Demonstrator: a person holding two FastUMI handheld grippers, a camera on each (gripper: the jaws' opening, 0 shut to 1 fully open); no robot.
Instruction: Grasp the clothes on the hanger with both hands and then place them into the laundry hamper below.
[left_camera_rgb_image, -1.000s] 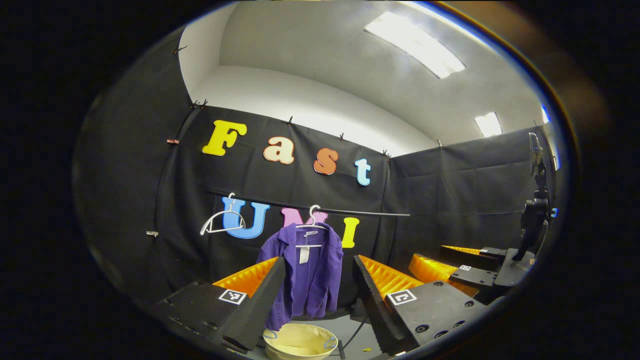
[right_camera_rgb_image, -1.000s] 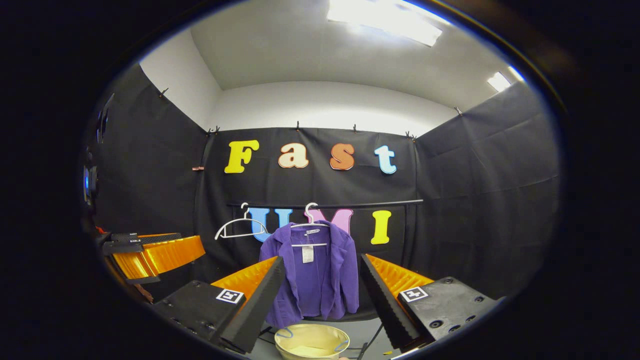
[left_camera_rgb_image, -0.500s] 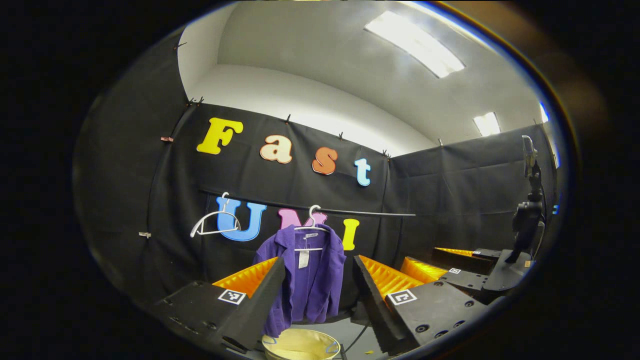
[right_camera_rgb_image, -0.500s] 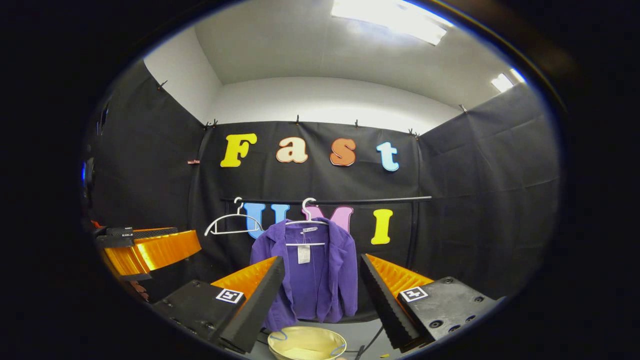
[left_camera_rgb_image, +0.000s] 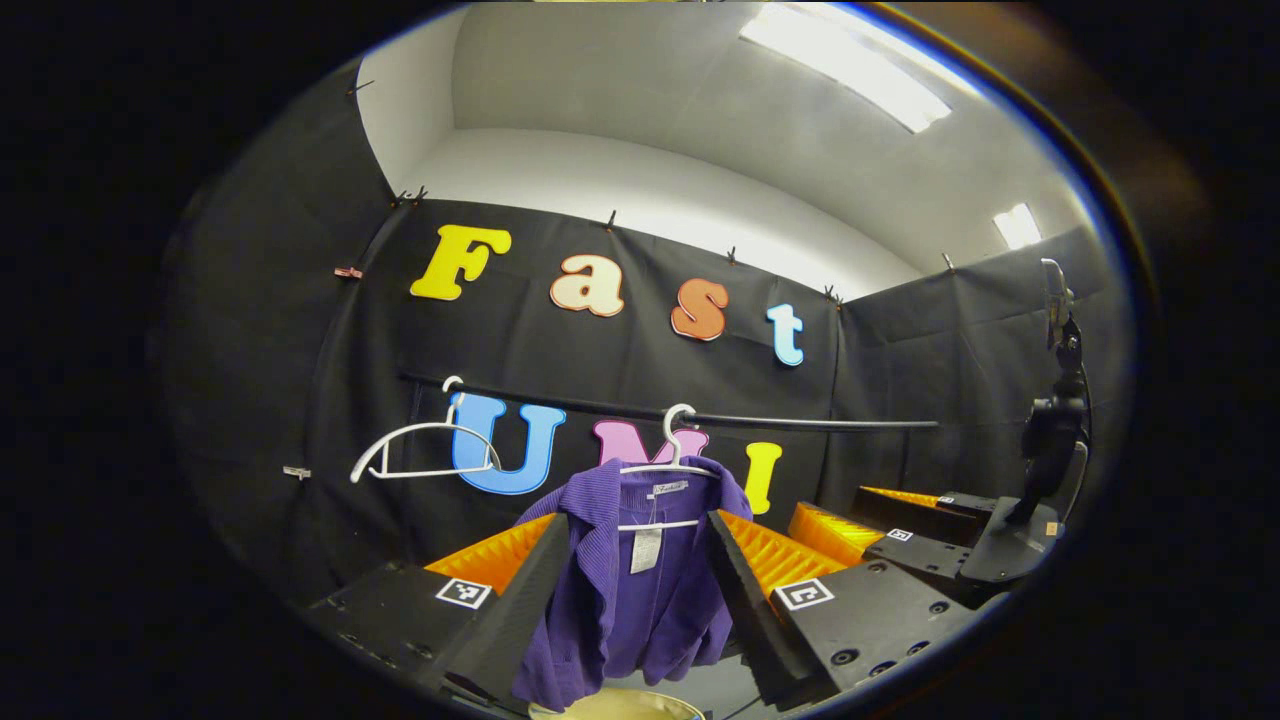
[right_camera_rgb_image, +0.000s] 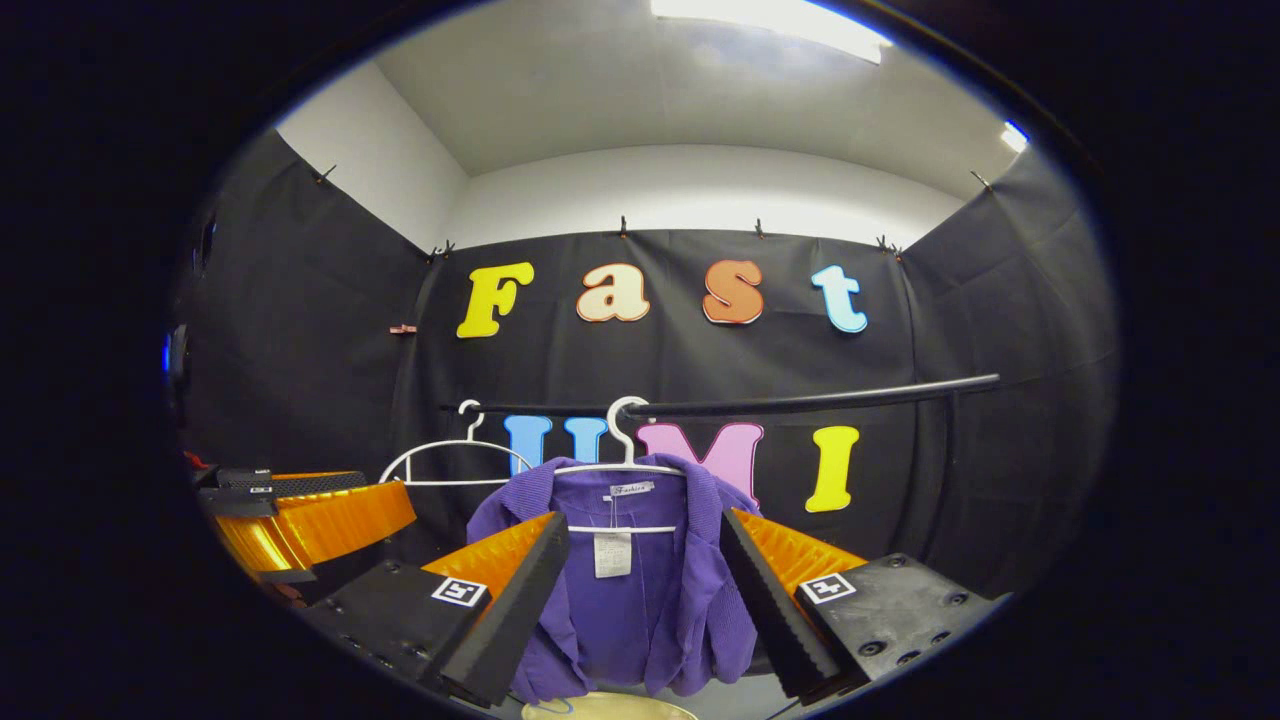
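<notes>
Left gripper view
- Left gripper (left_camera_rgb_image: 635, 600): fingers spread wide, nothing between them pressed; they frame the garment from either side.
- Purple jacket (left_camera_rgb_image: 640, 590): hangs open-fronted on a white hanger (left_camera_rgb_image: 668, 468), a paper tag dangling below its collar; seen in the gap between the fingers, not touched by either.
- Rail (left_camera_rgb_image: 800, 420): dark bar across the black cloth wall, carrying the jacket's hanger by its hook.
- Empty hanger (left_camera_rgb_image: 420, 450): white, bare, on the same rail, well to the left of the jacket.
- Laundry hamper (left_camera_rgb_image: 615, 708): pale yellow rim at the bottom edge, directly under the jacket's hem.
- Right gripper (left_camera_rgb_image: 880, 515): farther off at the right, fingers apart, with a dark handle mount rising behind it.

Right gripper view
- Right gripper (right_camera_rgb_image: 645, 605): fingers set wide apart, gripping nothing; the jacket shows between them.
- Purple jacket (right_camera_rgb_image: 630, 600): on its white hanger (right_camera_rgb_image: 620, 470), collar and tag facing the camera, hem reaching down toward the hamper.
- Rail (right_camera_rgb_image: 820, 402): runs rightward from the hanger's hook.
- Empty hanger (right_camera_rgb_image: 455, 462): just left of the jacket on the rail.
- Laundry hamper (right_camera_rgb_image: 600, 708): a sliver of pale rim below the jacket.
- Left gripper (right_camera_rgb_image: 300, 515): at the left edge; whether its fingers are spread cannot be told from here.
</notes>
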